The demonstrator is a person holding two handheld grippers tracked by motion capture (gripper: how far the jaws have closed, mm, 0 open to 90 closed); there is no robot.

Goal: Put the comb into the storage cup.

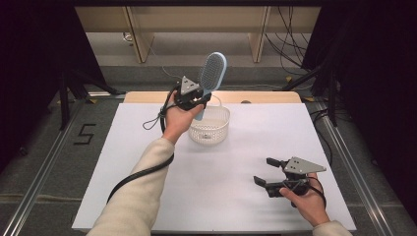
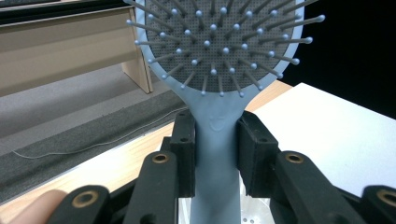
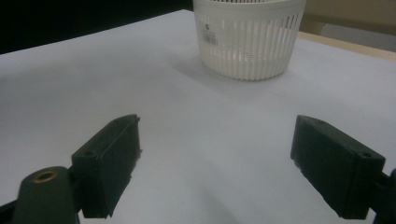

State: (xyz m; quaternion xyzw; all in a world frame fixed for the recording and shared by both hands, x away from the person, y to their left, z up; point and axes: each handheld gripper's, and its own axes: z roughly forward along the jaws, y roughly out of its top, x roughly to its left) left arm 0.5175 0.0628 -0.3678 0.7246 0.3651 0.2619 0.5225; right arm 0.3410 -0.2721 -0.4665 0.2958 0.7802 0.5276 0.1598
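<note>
While the left tool (image 1: 193,100) clamps the handle of a pale blue hairbrush (image 1: 212,73) between its pads, the brush stands raised over the near rim of a white slatted basket (image 1: 210,129) at the far middle of the white surface (image 1: 147,172). Its bristled head tilts up and away, above the far edge, and the handle's lower end hangs just over the basket's opening. Seen in the left gripper view, both pads (image 2: 186,154) press the narrow neck of the hairbrush (image 2: 219,56), close under the head, so most of the weight sits above the grip.

That is the likely trouble: held so near its top-heavy end, the brush could pivot between the pads as the hand tips it down, and the head could swing round and strike the basket's rim rather than drop inside. The basket looks light and stands unheld, so a knock from the handle could tip it or push it towards the far edge. A release made too high could let the brush bounce off the rim onto the surface.

At the near right, the right tool (image 1: 268,172) rests low over the surface with its jaws spread wide and nothing between them, well apart from the basket (image 3: 250,39) and too far off to steady it.
</note>
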